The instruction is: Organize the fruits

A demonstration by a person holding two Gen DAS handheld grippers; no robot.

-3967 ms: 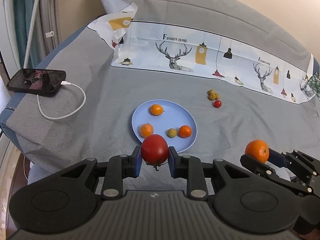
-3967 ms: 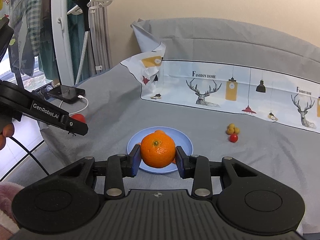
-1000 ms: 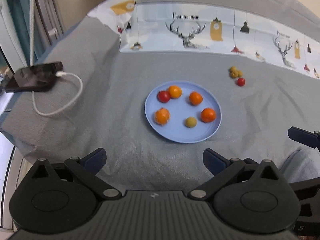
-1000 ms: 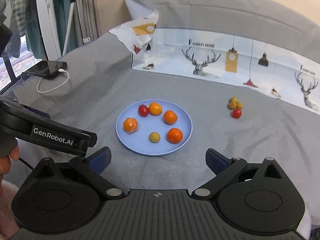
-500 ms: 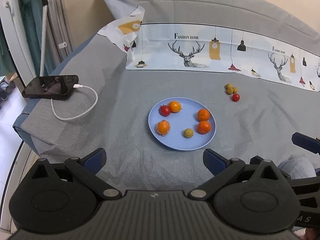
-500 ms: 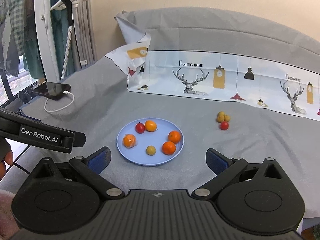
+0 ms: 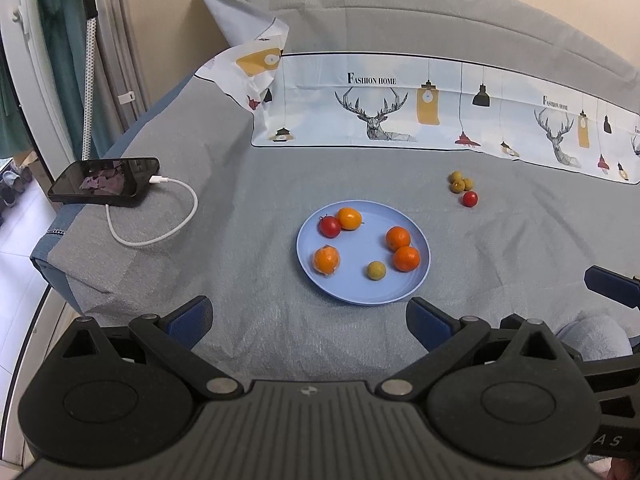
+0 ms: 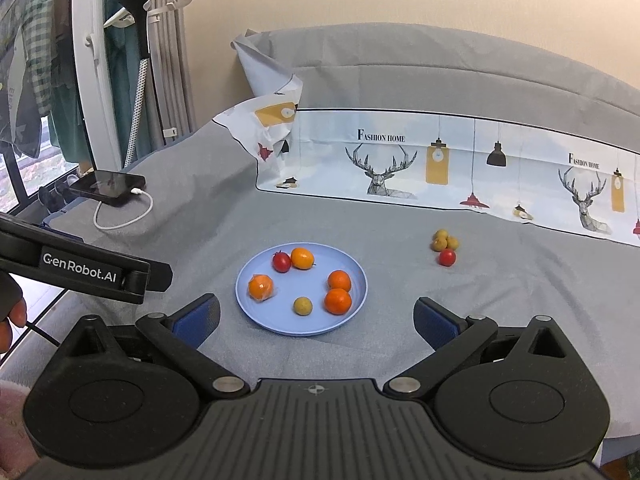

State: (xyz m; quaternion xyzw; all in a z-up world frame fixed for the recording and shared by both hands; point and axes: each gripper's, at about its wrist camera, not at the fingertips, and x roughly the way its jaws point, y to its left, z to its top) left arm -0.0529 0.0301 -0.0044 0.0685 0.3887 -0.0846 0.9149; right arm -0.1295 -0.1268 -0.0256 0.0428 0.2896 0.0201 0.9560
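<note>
A light blue plate (image 7: 400, 298) (image 8: 280, 324) lies on the grey cloth and holds several fruits: a red tomato (image 7: 329, 226) (image 8: 281, 261), oranges (image 7: 398, 238) (image 8: 339, 281) and a small yellow-green fruit (image 7: 376, 270) (image 8: 302, 305). One orange (image 7: 326, 260) (image 8: 261, 287) sits in clear wrap. Beyond the plate to the right, a small red tomato (image 7: 470, 199) (image 8: 447, 257) rests beside three little yellow fruits (image 7: 460, 182) (image 8: 443, 241). My left gripper (image 7: 310, 316) and right gripper (image 8: 316, 318) both stand open and hold nothing, near the front edge, short of the plate.
A black phone (image 7: 105, 181) (image 8: 108, 185) with a white cable (image 7: 160, 236) lies at the left edge. A printed deer cloth (image 7: 400, 112) (image 8: 440, 168) runs along the back. The left gripper's body (image 8: 80, 270) shows at the left of the right wrist view.
Both grippers, earlier shut on a tomato and an orange, are now open with those fruits on the plate. Over the last second both have drawn back and risen slightly.
</note>
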